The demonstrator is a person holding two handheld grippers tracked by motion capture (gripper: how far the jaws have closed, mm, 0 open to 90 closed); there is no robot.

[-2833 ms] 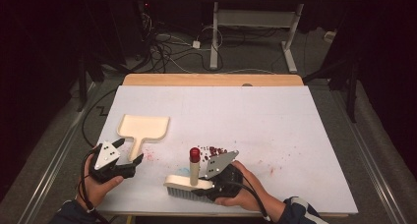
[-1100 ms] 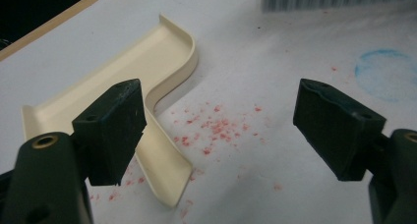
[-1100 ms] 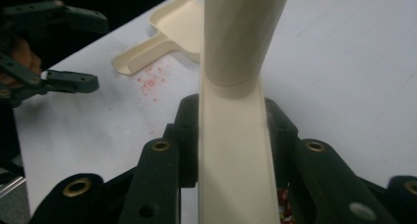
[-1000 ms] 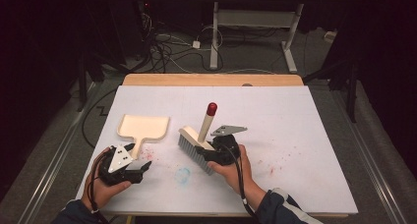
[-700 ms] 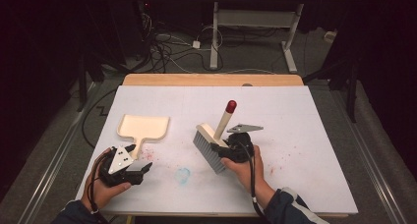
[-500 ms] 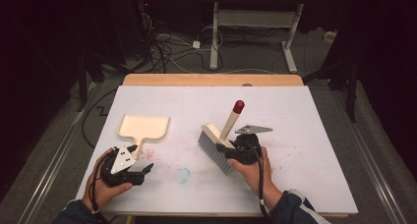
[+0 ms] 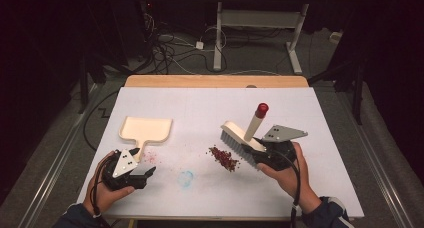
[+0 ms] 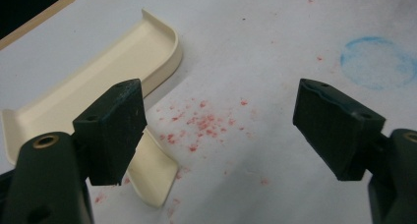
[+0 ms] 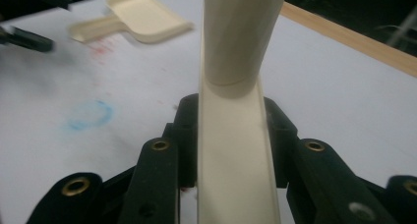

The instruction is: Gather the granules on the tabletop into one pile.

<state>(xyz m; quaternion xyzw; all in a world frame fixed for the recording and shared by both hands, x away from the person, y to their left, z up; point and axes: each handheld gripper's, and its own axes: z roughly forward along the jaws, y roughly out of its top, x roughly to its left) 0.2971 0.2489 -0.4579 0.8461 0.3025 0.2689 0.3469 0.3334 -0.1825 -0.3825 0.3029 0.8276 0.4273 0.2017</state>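
1 brush (image 7: 240, 137) in right tool (image 7: 260, 155); 1 dustpan (image 7: 146, 130); 1 crumb pile (image 7: 223, 158)

Lab – dark room, floor cables (image 7: 170, 50), paper-covered bench (image 7: 210, 95), desk frame (image 7: 260, 23).

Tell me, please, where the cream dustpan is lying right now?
In the high view the dustpan lies flat on the left part of the white table, just beyond the open left gripper, its handle pointing toward the person.
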